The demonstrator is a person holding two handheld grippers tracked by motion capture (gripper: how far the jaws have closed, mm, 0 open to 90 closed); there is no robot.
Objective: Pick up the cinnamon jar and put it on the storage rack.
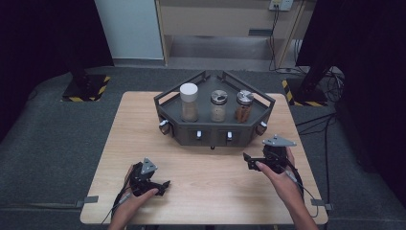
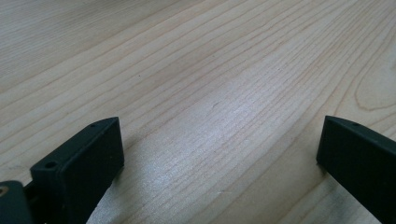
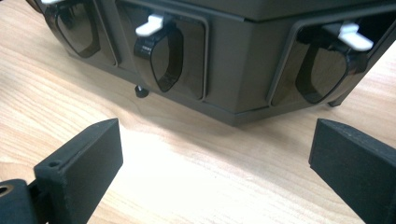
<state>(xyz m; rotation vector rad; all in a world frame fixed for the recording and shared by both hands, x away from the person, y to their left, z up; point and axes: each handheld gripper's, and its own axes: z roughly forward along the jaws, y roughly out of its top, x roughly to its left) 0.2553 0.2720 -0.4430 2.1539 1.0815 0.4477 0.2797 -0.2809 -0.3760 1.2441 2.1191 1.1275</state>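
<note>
Our right gripper [image 1: 250,162] hovers with jaws spread wide and empty, just short of the dark grey angular spice rack [image 1: 214,132] with small white-tabbed drawer pulls [image 3: 154,24]; our left gripper [image 1: 163,186] rests low over the pale wooden table [image 1: 210,177], jaws equally apart (nothing between them). We judge nothing begun: three spice jars [image 1: 219,105] stand on the rack's top. Around lies grey carpet [image 1: 43,143].
</note>
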